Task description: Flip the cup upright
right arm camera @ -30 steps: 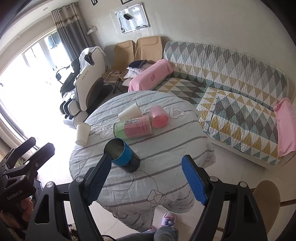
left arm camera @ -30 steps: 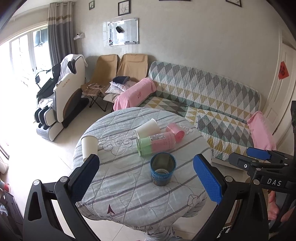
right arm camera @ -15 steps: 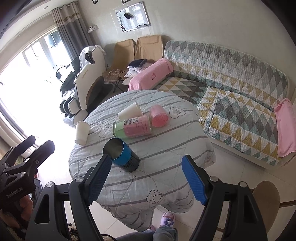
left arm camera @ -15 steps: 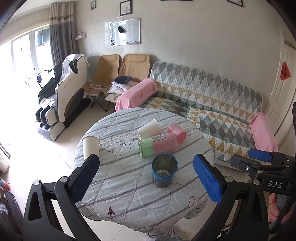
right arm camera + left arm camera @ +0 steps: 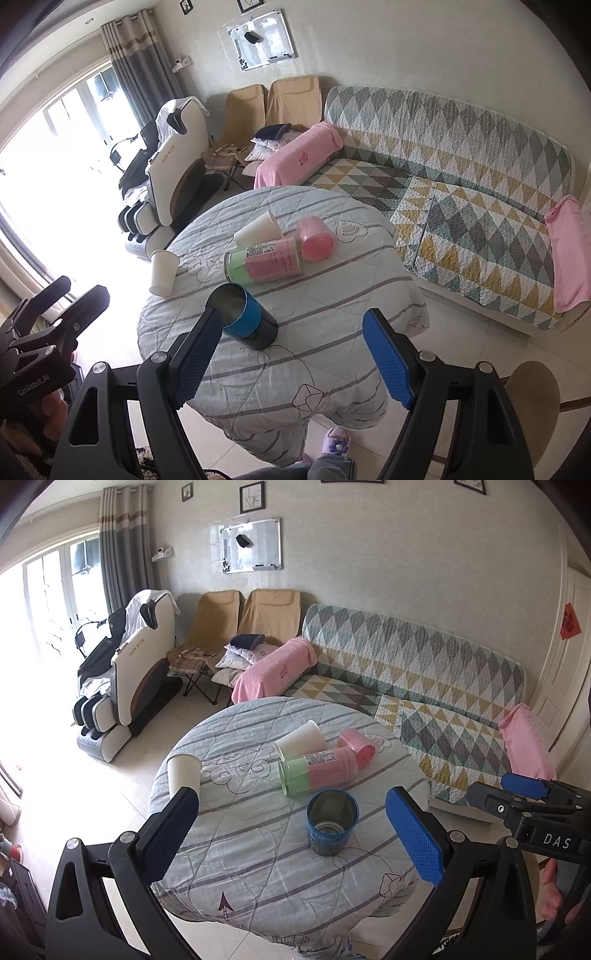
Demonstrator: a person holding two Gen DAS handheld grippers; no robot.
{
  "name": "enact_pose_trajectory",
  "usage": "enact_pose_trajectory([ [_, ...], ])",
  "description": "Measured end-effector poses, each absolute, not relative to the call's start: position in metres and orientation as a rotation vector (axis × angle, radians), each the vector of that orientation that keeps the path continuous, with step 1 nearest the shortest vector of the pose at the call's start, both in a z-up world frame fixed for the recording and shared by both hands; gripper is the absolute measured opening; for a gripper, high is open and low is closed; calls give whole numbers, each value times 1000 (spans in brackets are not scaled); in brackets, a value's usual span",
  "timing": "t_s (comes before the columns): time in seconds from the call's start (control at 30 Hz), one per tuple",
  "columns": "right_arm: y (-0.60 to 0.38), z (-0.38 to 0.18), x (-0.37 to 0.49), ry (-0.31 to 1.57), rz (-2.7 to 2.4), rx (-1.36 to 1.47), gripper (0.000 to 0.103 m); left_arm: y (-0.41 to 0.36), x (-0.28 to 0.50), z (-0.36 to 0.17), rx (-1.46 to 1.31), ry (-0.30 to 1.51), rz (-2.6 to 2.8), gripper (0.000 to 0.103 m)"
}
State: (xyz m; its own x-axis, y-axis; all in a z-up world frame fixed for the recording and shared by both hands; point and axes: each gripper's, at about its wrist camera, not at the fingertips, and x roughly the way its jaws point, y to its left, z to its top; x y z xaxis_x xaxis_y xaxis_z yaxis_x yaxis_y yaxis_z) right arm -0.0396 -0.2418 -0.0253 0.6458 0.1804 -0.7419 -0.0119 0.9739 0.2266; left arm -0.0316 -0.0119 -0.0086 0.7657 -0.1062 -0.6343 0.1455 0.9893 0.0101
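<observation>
Here, the blue cup (image 5: 332,827) stands upright on the table (image 5: 258,871), mouth up, with both grippers spread and clear of it.

The blue cup sits near the front middle of the round cloth-covered table; nothing grips it. Just behind it lies a green-and-pink cup (image 5: 319,775) on its side, open end toward the left. Touching that one at the back lie a white cup (image 5: 301,740) and a pink cup (image 5: 356,742), both on their sides. A second white cup (image 5: 183,775) stands mouth-down near the left table edge, well apart from the others. The left gripper (image 5: 291,834) hangs in front of the table, fingers wide apart, holding nothing. The right gripper (image 5: 291,354) does the same, fingers wide apart and empty; its left pad (image 5: 197,350) overlaps the blue cup (image 5: 245,317) in that view only. A sofa (image 5: 424,679) stands behind the table.
</observation>
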Motion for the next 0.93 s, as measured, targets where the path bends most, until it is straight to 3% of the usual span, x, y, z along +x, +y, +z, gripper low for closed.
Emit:
enact_pose_trajectory([
  [0.93, -247, -21, -39, 863, 117, 211, 80, -5, -28, -3, 55, 678, -137, 102],
])
